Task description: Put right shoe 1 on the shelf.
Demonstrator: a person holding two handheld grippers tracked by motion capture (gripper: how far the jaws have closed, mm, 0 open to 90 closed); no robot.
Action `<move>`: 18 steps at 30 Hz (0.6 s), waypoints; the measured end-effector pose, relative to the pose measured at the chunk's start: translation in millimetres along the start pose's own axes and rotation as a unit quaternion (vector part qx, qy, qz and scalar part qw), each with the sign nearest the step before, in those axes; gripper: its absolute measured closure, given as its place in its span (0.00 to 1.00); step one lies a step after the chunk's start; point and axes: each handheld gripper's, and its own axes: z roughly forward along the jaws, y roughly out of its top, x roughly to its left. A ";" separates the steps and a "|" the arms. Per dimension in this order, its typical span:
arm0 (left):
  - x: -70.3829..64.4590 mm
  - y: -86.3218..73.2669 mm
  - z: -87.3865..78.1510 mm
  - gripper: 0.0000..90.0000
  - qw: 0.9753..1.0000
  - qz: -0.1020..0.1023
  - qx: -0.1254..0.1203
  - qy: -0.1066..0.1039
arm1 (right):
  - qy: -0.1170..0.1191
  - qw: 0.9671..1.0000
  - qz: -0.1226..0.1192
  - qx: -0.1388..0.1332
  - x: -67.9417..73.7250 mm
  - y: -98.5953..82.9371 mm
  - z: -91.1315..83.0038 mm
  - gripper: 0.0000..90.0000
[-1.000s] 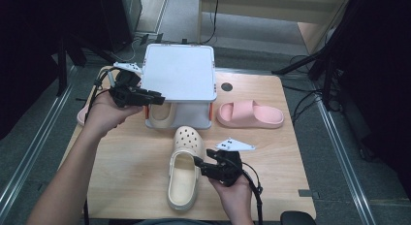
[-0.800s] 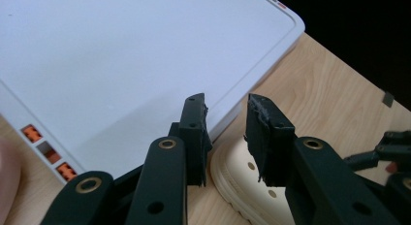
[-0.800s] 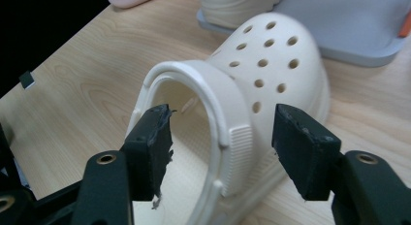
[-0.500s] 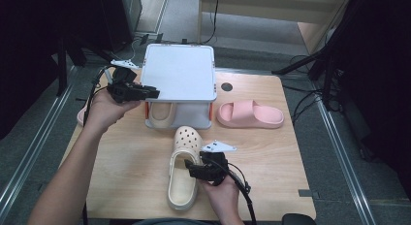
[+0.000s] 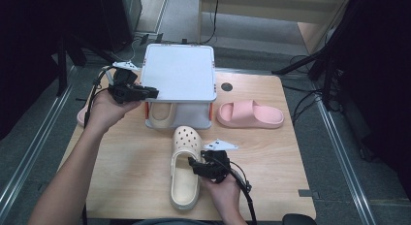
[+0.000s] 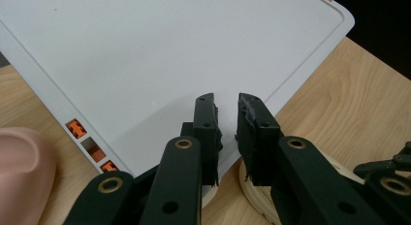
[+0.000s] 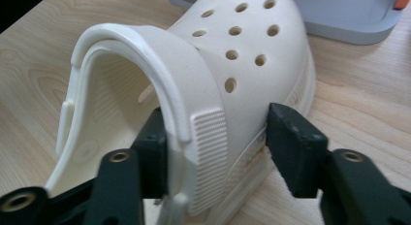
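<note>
The right tongs (image 7: 215, 137) stand spread around the side wall of the cream clog (image 5: 185, 172), one jaw inside the shoe and one outside, not clamped, while the left tongs (image 6: 227, 123), nearly closed on nothing, hover over the grey rack's (image 5: 180, 72) edge.
</note>
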 end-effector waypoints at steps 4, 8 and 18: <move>-1.2 0.2 -0.2 0.87 1.000 0.005 0.001 0.003 | -0.011 1.000 -0.012 0.000 -4.1 3.3 -3.8 0.69; -1.8 0.2 0.1 0.87 1.000 0.005 0.001 0.003 | -0.027 0.999 -0.025 -0.003 -5.5 5.1 -7.2 0.78; -3.6 0.4 -0.1 0.90 1.000 0.006 0.002 0.005 | -0.014 1.000 0.003 -0.012 -19.3 19.2 -14.2 0.85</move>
